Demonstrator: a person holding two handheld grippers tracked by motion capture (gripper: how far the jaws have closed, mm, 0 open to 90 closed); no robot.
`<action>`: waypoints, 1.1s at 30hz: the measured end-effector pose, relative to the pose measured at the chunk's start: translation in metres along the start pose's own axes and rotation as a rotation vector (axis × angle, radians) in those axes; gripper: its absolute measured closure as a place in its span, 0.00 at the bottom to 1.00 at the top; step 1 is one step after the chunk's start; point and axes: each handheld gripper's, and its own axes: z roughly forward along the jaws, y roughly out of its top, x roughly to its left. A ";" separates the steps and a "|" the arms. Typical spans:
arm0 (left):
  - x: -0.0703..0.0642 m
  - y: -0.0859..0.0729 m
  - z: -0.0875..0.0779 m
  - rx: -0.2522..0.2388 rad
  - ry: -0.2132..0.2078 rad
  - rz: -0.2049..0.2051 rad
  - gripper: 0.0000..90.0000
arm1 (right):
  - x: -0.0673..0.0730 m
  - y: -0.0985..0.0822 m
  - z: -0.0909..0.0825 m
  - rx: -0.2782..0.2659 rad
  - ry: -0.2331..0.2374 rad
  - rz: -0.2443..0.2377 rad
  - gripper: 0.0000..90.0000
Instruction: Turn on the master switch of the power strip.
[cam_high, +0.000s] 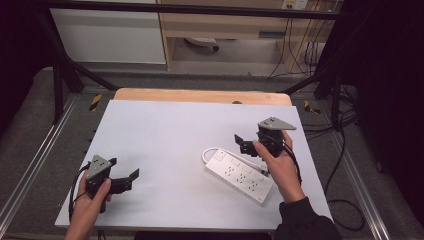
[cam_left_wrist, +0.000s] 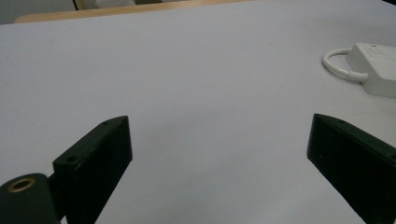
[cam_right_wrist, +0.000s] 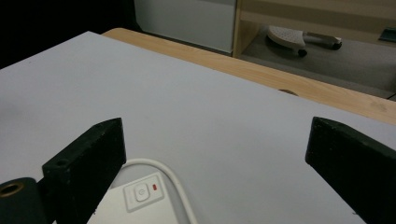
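Both tongs, left (cam_high: 131, 176) and right (cam_high: 240, 142), are held wide open and empty; power strip (cam_high: 239, 175) is left ungripped on tabletop (cam_high: 165, 130), pickup judged pending.

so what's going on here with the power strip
A person at a table holds a gripper in each hand. The right gripper hovers with its jaws open and nothing between them, just above the switch end of a white power strip lying flat on the white surface, its cord looped beside it. The left gripper sits near the front left corner, also open and holding nothing, well away from the strip.
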 end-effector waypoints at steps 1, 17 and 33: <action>0.000 0.000 -0.001 -0.002 0.000 -0.001 0.07 | -0.004 -0.001 -0.003 -0.003 -0.004 0.007 0.06; 0.007 0.001 -0.006 -0.022 0.028 -0.009 0.07 | -0.069 -0.036 -0.040 -0.020 -0.118 0.081 0.08; 0.016 -0.001 -0.010 -0.029 0.047 -0.027 0.07 | -0.092 -0.091 -0.033 0.064 -0.161 0.095 0.08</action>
